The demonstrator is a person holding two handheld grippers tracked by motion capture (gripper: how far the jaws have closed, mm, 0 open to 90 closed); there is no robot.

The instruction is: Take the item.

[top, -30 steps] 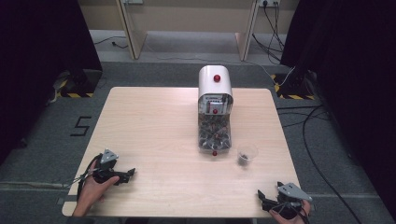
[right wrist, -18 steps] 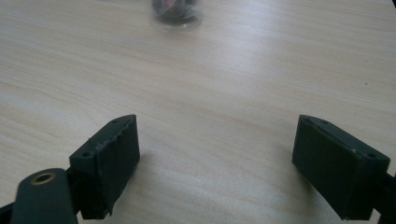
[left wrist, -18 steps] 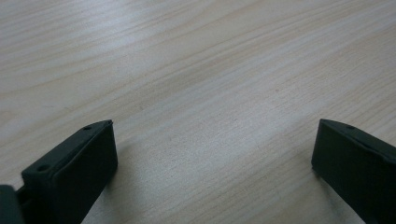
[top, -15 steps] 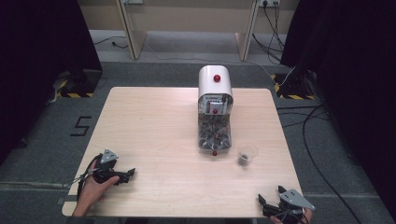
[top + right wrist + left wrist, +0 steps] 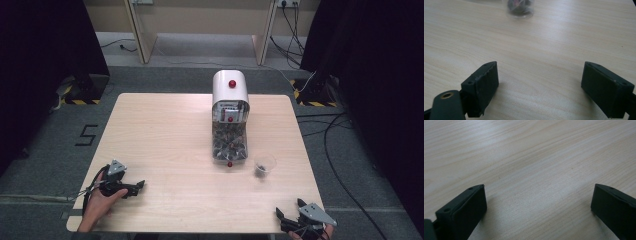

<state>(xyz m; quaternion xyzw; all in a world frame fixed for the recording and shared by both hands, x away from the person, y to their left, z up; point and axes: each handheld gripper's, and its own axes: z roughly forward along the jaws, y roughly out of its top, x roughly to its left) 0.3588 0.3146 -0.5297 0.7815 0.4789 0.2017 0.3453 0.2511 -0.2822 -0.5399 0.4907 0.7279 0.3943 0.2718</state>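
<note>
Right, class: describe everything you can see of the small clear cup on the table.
The cup is small, clear and looks like plastic. It stands upright with its mouth open on the wooden table, just right of the dispenser's near end and apart from it. A small heap of dark bits lies in its bottom; what they are cannot be told. Nothing grips it: the right tool is open, nearer the person, with bare table between.

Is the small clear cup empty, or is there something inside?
Not empty: the upright cup holds a little dark material at its bottom, also seen in the right tool's view.
</note>
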